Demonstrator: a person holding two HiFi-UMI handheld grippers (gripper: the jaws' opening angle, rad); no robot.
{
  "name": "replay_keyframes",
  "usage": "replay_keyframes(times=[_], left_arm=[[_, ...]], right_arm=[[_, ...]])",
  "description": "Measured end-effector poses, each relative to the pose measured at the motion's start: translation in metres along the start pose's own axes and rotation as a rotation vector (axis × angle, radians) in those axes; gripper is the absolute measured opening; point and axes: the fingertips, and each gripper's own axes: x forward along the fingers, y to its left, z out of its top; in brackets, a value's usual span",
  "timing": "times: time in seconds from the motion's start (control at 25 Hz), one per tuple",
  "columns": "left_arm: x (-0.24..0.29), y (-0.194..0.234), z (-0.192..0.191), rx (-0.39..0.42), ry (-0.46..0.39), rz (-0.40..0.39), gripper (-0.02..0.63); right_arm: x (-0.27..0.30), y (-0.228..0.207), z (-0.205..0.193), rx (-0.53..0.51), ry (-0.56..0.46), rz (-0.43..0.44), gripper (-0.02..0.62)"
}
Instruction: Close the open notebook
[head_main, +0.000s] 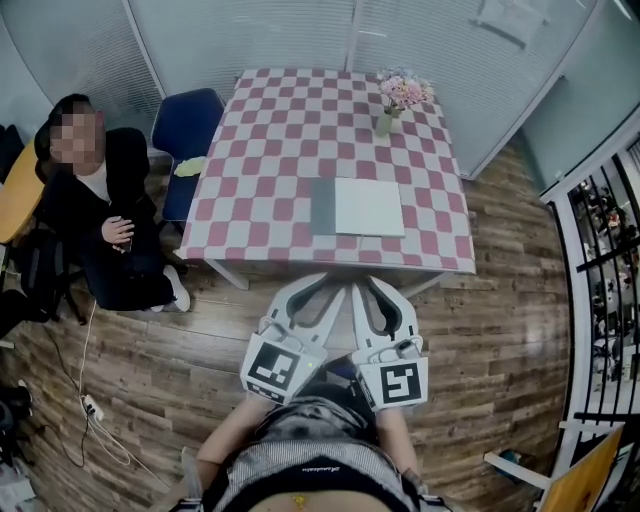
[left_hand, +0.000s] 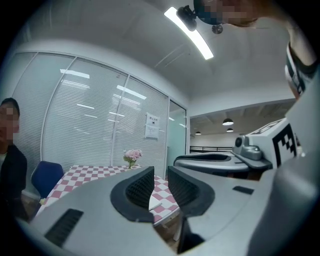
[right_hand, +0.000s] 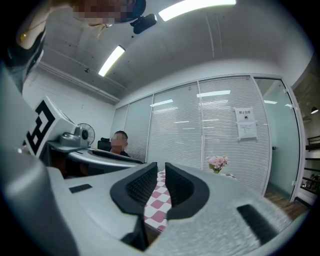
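Held left tongs and right tongs level, side by side, aimed at the table and just short of its near edge. Showed a narrow gap in each pair, nothing gripped. Found the notebook open on the table's near right part, apart from both tongs. Spotted a vase at the far right corner, with pink flowers in it.

Floor: brown wood-pattern planks throughout. Walls: glazed partitions with closed white blinds stand behind the table, with one paper notice fixed to the glass. The table has a pink-and-white checked cloth. A blue chair stands at its left side (a person in black sits near it). Ceiling strip lights are on. A black railing runs along the right.
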Motion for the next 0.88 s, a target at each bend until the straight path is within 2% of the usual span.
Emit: replay_keyframes(times=[0.24, 0.56, 0.88], left_arm=[[0.016, -0.003, -0.002, 0.015, -0.027, 0.042, 0.063], [0.027, -0.004, 0.005, 0.012, -0.033, 0.054, 0.063], [0.041, -0.003, 0.000, 0.000, -0.016, 0.019, 0.063]], right_arm=[[0.002, -0.015, 0.000, 0.002, -0.016, 0.031, 0.052], [0.006, -0.032, 0.007, -0.021, -0.041, 0.025, 0.052], [0.012, -0.039, 0.001, -0.012, -0.023, 0.006, 0.052]])
